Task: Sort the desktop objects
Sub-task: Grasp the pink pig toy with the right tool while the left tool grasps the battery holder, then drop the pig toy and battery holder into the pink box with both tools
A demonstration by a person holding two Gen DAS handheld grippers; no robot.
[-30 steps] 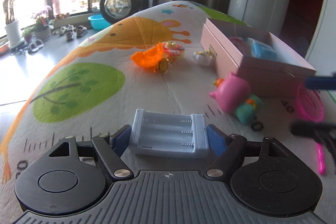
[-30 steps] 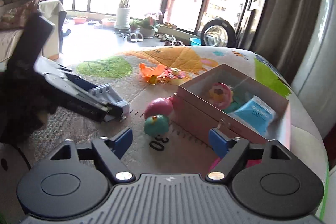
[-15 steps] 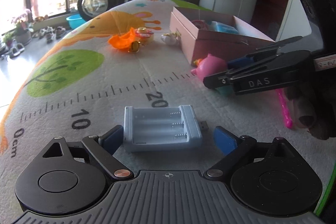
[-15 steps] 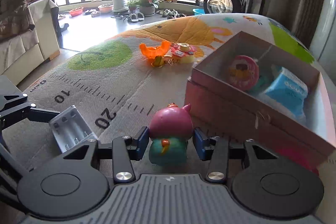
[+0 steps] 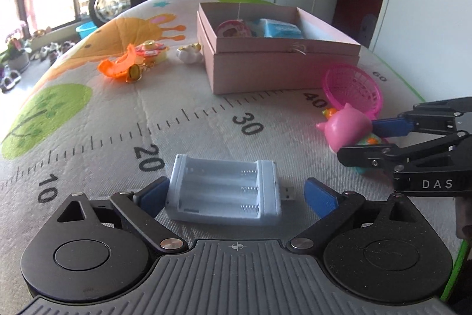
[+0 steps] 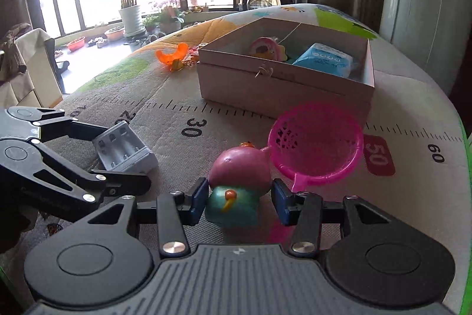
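The right hand-held gripper (image 6: 239, 201) pinches a pink-and-teal toy figure (image 6: 237, 182) on the worktop (image 6: 236, 120), just beside a pink toy basket (image 6: 317, 145). The left hand-held gripper (image 5: 234, 195) is spread around a pale battery holder (image 5: 224, 192), its right finger apart from it. Beyond sits an open pink box (image 5: 280, 64) holding toys.

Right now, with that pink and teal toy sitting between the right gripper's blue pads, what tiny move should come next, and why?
Probably lift the pink and teal toy a little off the mat. The right gripper has its pads against both sides of it, and the open pink box sits just beyond. The left gripper is open around the battery holder.
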